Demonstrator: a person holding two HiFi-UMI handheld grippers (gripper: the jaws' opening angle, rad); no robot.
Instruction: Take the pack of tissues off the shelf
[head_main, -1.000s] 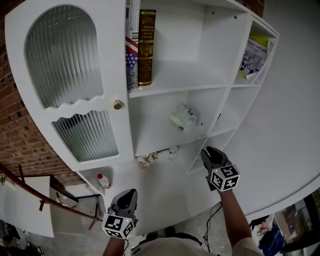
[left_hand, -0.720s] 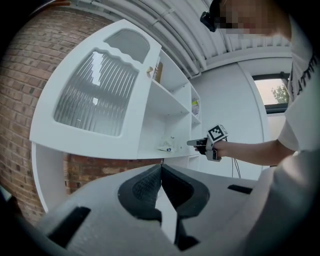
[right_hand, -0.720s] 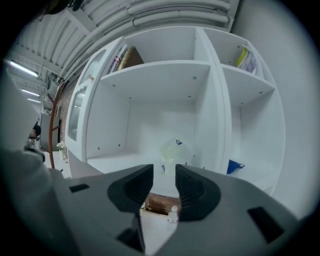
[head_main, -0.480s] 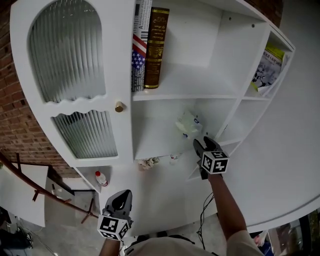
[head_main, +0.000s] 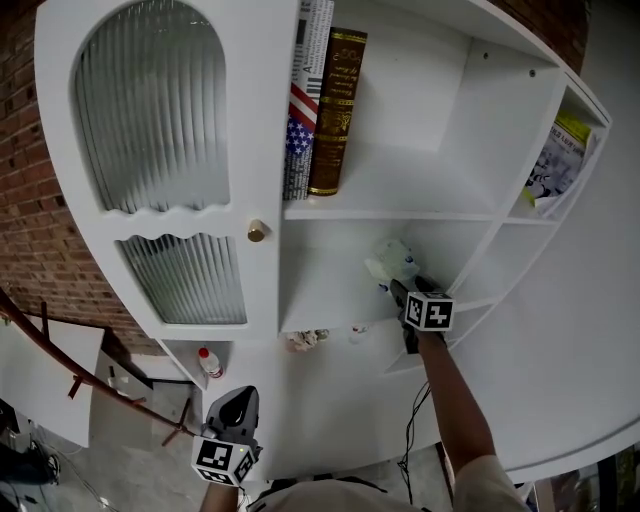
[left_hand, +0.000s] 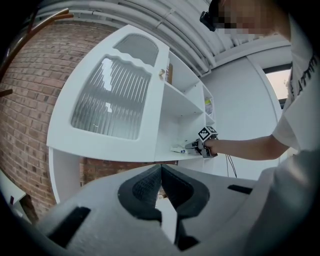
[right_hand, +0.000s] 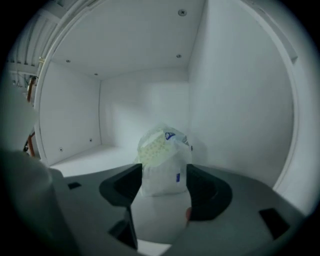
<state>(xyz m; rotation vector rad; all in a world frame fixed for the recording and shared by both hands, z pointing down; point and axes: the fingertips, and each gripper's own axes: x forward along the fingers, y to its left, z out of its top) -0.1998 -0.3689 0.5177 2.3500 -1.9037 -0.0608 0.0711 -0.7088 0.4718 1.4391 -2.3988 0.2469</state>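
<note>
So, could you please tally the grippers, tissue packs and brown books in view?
Pack of tissues: 1
Brown book: 1
Grippers: 2, the left gripper and the right gripper, whose jaws have just been opening, with the pack between them
Total: 4

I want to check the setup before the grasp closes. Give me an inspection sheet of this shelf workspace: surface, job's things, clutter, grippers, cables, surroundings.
Surface: white shelf, carrying the pack.
Job's things: pack of tissues, standing near the compartment's right wall.
Clutter: books on the shelf above; booklets in the side compartment; small bottle lower down.
Grippers: right gripper has just been opening its jaws, which stand apart with the pack between them; left gripper shut, empty, held low away from the shelf.
Cables: dark cable hanging below the right arm.
Surroundings: ribbed-glass door; brick wall.
</note>
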